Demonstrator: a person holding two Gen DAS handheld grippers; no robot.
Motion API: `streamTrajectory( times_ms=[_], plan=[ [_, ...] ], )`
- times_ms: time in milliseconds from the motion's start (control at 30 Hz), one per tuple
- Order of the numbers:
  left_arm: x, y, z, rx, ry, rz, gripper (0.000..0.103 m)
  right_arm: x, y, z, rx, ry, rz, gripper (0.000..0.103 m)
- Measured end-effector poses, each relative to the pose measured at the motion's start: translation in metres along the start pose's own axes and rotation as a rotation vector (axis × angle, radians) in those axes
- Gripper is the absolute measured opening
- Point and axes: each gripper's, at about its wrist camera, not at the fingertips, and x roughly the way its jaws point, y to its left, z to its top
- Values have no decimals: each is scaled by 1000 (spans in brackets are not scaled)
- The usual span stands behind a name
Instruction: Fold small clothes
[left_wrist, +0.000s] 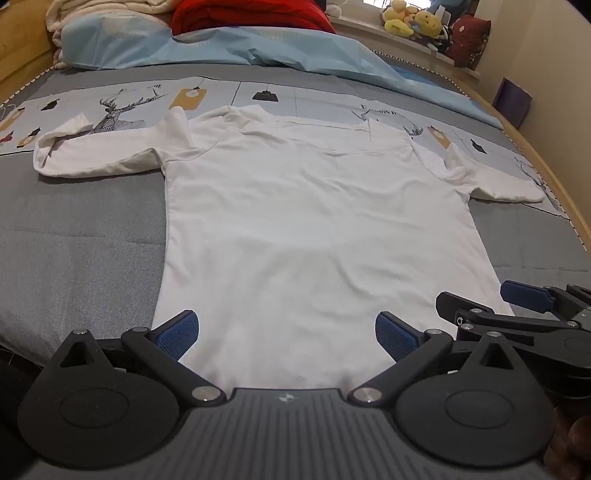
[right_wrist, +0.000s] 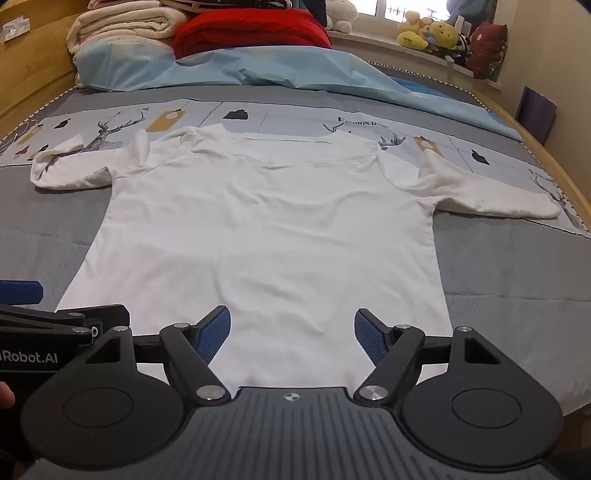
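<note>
A white short-sleeved shirt lies spread flat on the bed, collar far from me, hem toward me, both sleeves stretched sideways. The same shirt fills the right wrist view. My left gripper hovers above the hem, jaws wide open, blue pads apart, nothing between them. My right gripper stands open over the hem too, holding nothing. In the left wrist view the right gripper shows at the right edge, close beside. The left gripper's blue fingertip shows at the left edge of the right wrist view.
The bed has a grey quilt with a deer-print band. A light blue sheet, a red blanket and cream towels lie at the far end. Plush toys sit on the sill. A wooden bed frame runs along the right.
</note>
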Motion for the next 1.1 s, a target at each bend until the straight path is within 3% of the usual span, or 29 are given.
streamTrajectory(
  times_ms=[1100],
  plan=[
    [4, 4, -7, 2, 2, 1, 102, 4, 4, -2, -2, 8, -1, 76]
  ],
)
